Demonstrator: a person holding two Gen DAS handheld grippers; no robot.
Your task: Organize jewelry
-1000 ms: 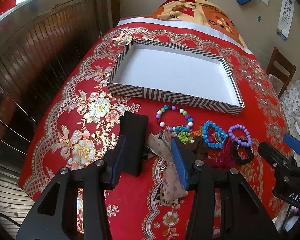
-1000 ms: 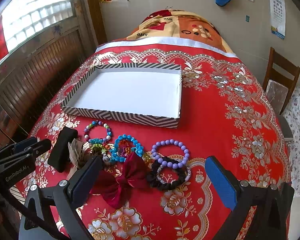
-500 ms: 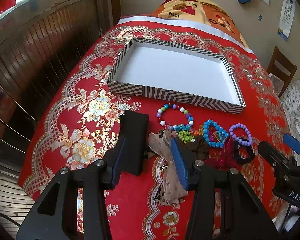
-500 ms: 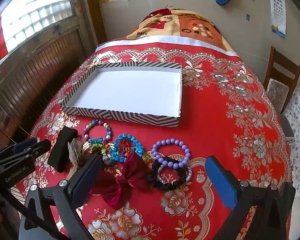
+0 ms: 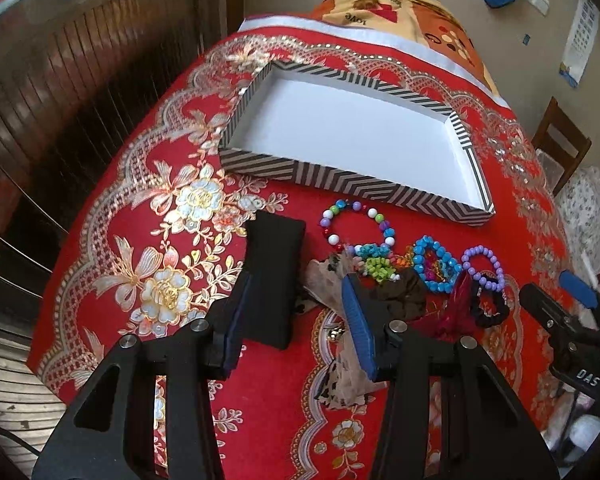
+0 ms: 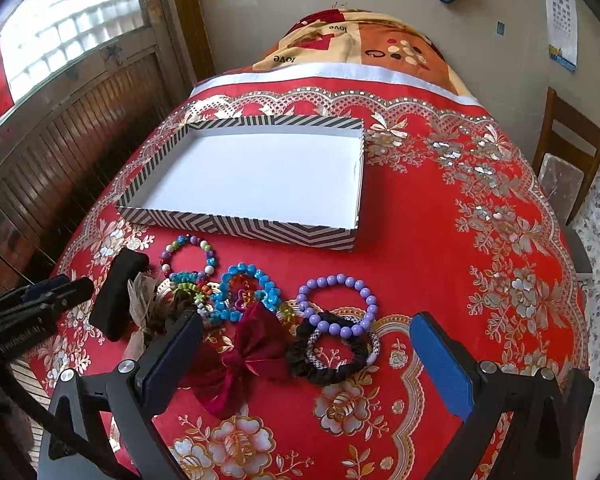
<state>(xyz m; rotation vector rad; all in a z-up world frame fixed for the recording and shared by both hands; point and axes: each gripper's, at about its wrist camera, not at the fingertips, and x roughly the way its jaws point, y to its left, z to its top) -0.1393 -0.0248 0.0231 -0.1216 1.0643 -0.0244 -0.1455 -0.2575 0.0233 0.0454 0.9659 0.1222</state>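
Two handheld tools are hovering over a bench draped in a red floral cloth point(image 6: 440, 240), where a row of jewelry is waiting to be sorted into a shallow, empty, chevron-striped box point(image 6: 236, 230) just beyond it. The left tool point(image 5: 296, 320) is standing with its jaws apart and nothing clamped, straddling the near end of a black pad point(image 5: 274, 276) and the edge of a beige lace bow point(image 5: 328, 284). The right tool point(image 6: 308, 364) is likewise spread wide and empty-handed, its fingers framing a maroon bow point(image 6: 248, 356) and a black scrunchie point(image 6: 328, 360) lying on the cloth below.

The likely step in hand is a first pick from the row. Doing it well appears to mean singling out one piece, lowering the jaws until they bracket it alone, and closing gently so that beads are not scattered or neighbours dragged along. That looks tricky on the left, where the lace bow is overlapping a dark scrunchie point(image 5: 404, 294) and touching a tangle of green and teal beads point(image 5: 374, 258).

Farther along, a multicoloured bead bracelet point(image 5: 358, 226) is lying nearest the box, a blue bead bracelet point(image 6: 246, 294) is sitting mid-row, and a purple bead bracelet point(image 6: 338, 306) is resting partly on the black scrunchie.
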